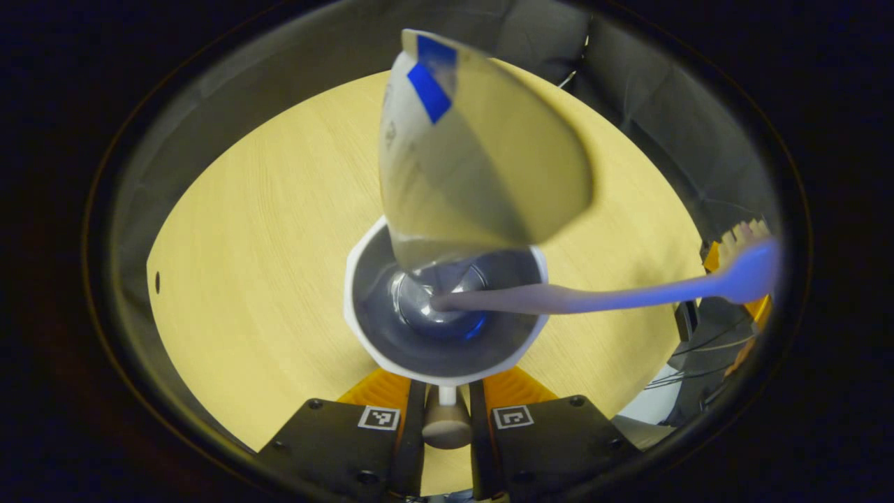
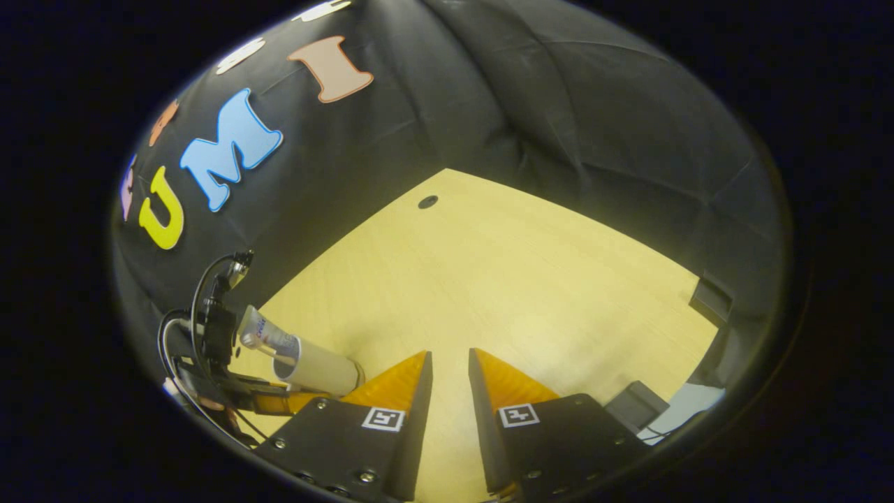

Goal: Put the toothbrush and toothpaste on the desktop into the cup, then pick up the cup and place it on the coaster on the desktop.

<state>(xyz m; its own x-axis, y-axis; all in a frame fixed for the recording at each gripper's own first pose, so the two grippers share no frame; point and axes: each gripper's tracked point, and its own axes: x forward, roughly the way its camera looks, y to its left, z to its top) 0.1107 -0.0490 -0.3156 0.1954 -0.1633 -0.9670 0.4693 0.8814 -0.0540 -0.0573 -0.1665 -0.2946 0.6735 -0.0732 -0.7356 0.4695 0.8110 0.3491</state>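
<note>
Toothbrush (image 1: 601, 299) and toothpaste (image 1: 475, 161) already stand in the cup (image 1: 447, 314); left gripper (image 1: 447, 405) fingers clenched on its rim. Right gripper (image 2: 450, 391) fingers released. Coaster placement remains.

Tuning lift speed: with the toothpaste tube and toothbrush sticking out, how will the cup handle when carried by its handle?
Probably top-heavy: the toothpaste tube and toothbrush lean well past the cup rim. Likely to swing, since the left hand-held gripper pinches only its handle. Contents may shift if tilted.

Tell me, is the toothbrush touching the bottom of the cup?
Touching. The left gripper view looks straight down into the cup, and the toothbrush handle's end rests on the cup's floor, beside the toothpaste.
</note>
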